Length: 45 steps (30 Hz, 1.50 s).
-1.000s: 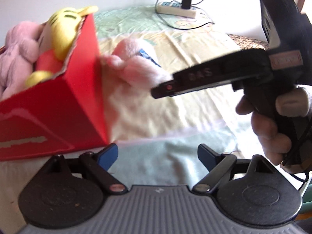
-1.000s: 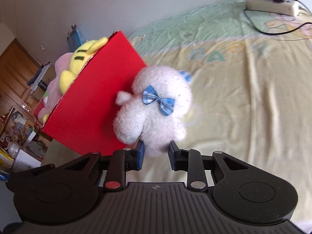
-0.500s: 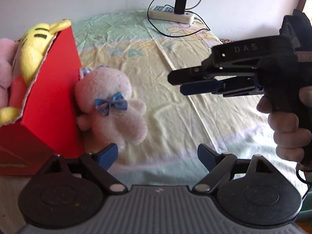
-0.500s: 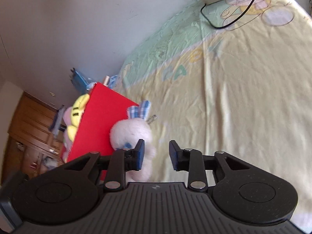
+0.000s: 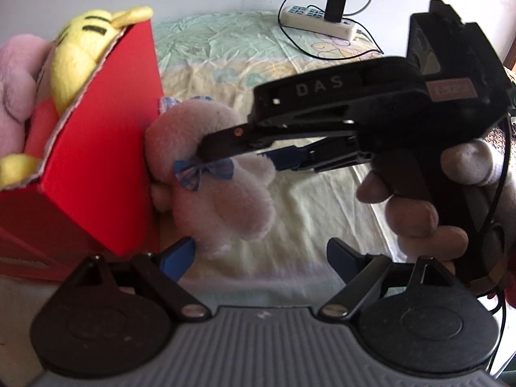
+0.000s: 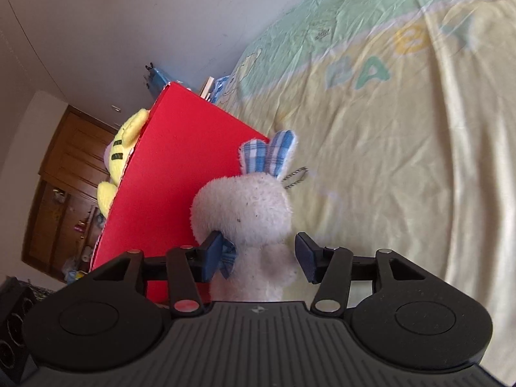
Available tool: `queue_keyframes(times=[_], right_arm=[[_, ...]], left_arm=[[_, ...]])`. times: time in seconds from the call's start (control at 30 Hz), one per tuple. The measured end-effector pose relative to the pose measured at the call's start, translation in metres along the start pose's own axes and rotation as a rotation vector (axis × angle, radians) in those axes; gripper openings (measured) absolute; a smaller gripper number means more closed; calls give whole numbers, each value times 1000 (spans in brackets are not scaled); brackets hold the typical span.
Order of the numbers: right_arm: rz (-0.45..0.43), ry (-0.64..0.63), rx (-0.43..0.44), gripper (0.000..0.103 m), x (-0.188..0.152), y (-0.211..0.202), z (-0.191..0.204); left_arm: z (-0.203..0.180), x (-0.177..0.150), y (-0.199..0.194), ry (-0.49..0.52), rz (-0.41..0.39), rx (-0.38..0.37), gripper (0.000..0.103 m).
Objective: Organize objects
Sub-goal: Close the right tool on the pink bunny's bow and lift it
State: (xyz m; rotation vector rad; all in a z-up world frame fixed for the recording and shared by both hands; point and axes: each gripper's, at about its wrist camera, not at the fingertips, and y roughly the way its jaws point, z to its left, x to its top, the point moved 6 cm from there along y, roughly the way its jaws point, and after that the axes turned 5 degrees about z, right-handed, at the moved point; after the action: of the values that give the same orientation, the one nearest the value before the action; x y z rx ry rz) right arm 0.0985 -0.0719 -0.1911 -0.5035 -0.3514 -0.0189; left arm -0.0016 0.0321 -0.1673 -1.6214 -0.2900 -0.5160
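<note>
A pale pink plush rabbit [image 5: 222, 200] with a blue plaid bow and plaid ears lies on the bed against the side of a red box [image 5: 106, 167]. It also shows in the right wrist view [image 6: 248, 222], beside the box [image 6: 180, 177]. My right gripper [image 6: 259, 259] is open, its jaws on either side of the rabbit's neck; in the left wrist view it reaches over the rabbit [image 5: 238, 154]. My left gripper [image 5: 259, 256] is open and empty, low in front of the rabbit. The box holds a yellow plush [image 5: 75, 54] and a pink plush [image 5: 16, 96].
A yellow and green bedsheet [image 6: 403, 148] covers the bed. A white power strip [image 5: 317, 24] with a black charger and cables lies at the far edge by the wall. Wooden furniture [image 6: 64, 174] stands beyond the box.
My right gripper has opened wider and come down around the rabbit's neck. The rabbit still lies against the red box. My left gripper has moved closer to it.
</note>
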Motion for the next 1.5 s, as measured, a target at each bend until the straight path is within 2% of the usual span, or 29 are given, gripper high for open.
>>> queue_keyframes(times=[0.13, 0.2, 0.33, 0.4, 0.57, 0.73, 0.93, 1.17, 1.4, 1.5], right_arm=[[9, -7, 20, 52, -1, 2, 2], [14, 19, 39, 45, -4, -1, -1], [-6, 42, 56, 37, -10, -16, -5], [-22, 48, 52, 36, -13, -27, -8], [-58, 82, 51, 36, -25, -55, -15], [-82, 116, 27, 36, -36, -78, -24], [-118, 156, -1, 42, -43, -86, -31], [-131, 160, 18, 51, -39, -78, -32], [-120, 142, 24, 46, -42, -77, -22], [-125, 134, 17, 45, -46, -84, -17]], left_arm=[[1, -2, 2, 2, 10, 5, 87], [2, -2, 1, -6, 14, -1, 87], [2, -1, -2, -25, 22, -44, 87], [1, 0, -4, -30, 25, -61, 87], [-8, 1, -4, -24, 32, -88, 87], [-23, 7, -2, 45, 8, -93, 87], [-35, 17, 18, 75, 11, -96, 87], [-37, 28, 34, 72, 19, -89, 87], [-36, 29, 31, 68, 21, -84, 78], [-38, 27, 24, 74, 22, -107, 78]])
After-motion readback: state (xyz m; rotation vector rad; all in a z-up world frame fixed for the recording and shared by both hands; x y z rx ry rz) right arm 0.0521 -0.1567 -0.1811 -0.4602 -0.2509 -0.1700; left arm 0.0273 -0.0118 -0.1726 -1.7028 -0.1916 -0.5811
